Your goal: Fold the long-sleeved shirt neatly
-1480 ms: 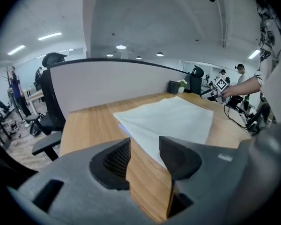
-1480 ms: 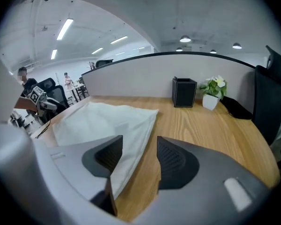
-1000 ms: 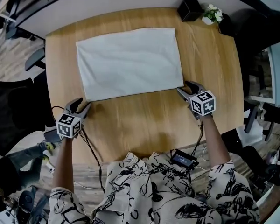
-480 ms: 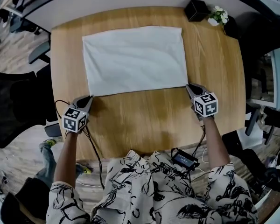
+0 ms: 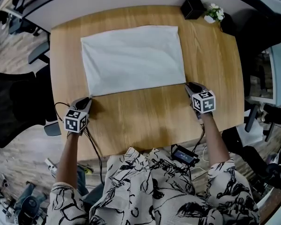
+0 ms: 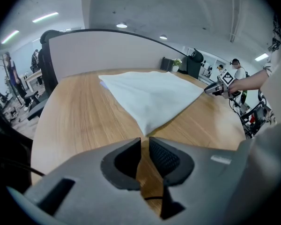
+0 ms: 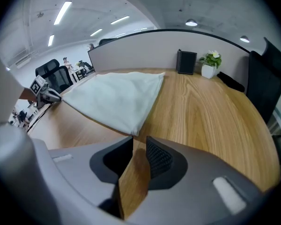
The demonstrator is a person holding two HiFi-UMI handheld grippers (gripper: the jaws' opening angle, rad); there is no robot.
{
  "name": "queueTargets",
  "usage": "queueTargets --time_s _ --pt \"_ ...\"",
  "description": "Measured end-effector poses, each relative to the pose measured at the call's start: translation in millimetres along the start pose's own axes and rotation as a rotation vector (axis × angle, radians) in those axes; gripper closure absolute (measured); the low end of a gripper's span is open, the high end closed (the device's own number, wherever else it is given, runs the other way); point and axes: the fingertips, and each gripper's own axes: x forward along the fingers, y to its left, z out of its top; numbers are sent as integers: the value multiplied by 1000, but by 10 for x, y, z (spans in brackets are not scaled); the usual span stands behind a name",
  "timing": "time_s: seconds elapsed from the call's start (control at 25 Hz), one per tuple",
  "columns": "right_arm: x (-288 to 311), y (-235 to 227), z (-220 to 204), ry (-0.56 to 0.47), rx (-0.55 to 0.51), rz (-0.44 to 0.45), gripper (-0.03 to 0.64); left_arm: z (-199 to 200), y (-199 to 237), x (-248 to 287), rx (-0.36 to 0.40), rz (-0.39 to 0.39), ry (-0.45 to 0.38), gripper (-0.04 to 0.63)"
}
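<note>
Folded shirt lay just above both grippers, one near corner to each.
The shirt (image 5: 133,60) filled the table's (image 5: 145,123) upper middle, long axis left to right. The left gripper (image 5: 85,102) and the right gripper (image 5: 190,86) sat equally close to its lower corners, jaws narrow, just eased apart, nothing between them.

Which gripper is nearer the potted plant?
Right. The right gripper is at the near right corner of the shirt, with the plant beyond it; the left gripper is at its near left corner.
</note>
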Motion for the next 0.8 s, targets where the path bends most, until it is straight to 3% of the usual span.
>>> queueTargets --time_s 0.12,0.28,0.48,0.6,0.8 --pt "-239 -104 -57 -42 74 -22 524 -139 -17 -164 -30 25 -1 544" --pt "-651 -169 -29 -159 141 -62 600 -234 -69 -482 -86 85 -70 592" --pt "-1256 -25 232 -398 184 -61 611 -106 -345 -960 -144 108 -252 591" --pt "-1624 19 352 -501 174 -74 611 120 -546 -1310 -175 107 -409 591" --pt "-2319 197 559 -690 159 -62 611 355 -771 -1922 -163 175 -587 588"
